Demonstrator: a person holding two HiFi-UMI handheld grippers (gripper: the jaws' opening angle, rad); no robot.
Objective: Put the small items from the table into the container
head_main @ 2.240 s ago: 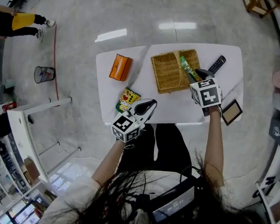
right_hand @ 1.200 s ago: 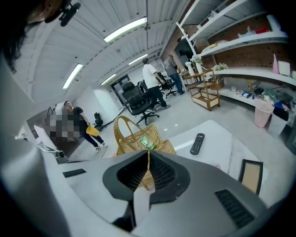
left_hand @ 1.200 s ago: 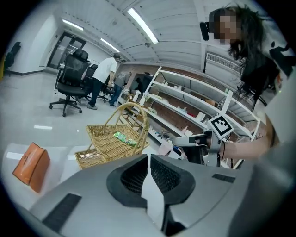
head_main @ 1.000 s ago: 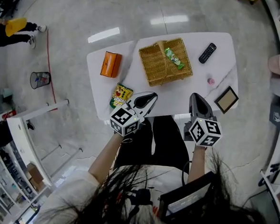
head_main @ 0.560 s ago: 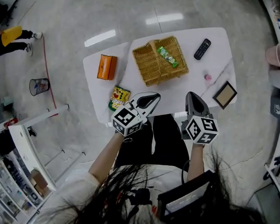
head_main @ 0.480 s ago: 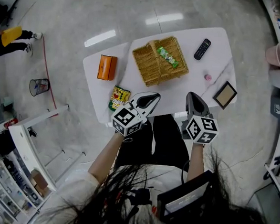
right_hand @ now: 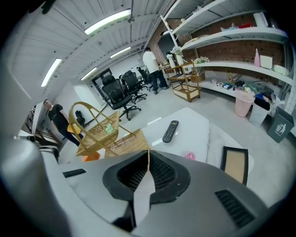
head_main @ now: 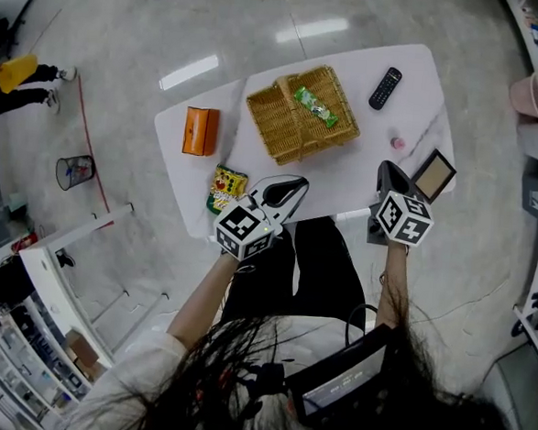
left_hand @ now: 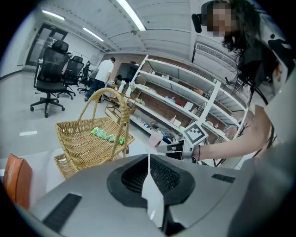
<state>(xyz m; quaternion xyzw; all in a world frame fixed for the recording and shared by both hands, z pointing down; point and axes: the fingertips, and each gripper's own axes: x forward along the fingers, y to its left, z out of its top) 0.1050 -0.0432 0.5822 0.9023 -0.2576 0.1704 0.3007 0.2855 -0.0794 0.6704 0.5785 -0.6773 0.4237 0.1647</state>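
Notably, several mishaps are judged possible on the white oval bench (head_main: 345, 173). The golden woven wicker basket (head_main: 275, 132), holding a green wrapped packet (head_main: 315, 107), has a tall arched handle that could be snagged during a drop. The black-framed tan panel (head_main: 434, 175) lies at the bench's near right edge, just beside the right gripper (head_main: 385, 168), and could be knocked off by a careless reach. The small pink round item (head_main: 397, 142) could be pushed or rolled away if met with jaws pressed together, as both grippers' jaws are now shown, with nothing between them. The basket stands well beyond both grippers. The yellow snack packet (head_main: 227, 186) lies just left of the left gripper (head_main: 292, 184). The pink item lies just beyond the right gripper's tip.
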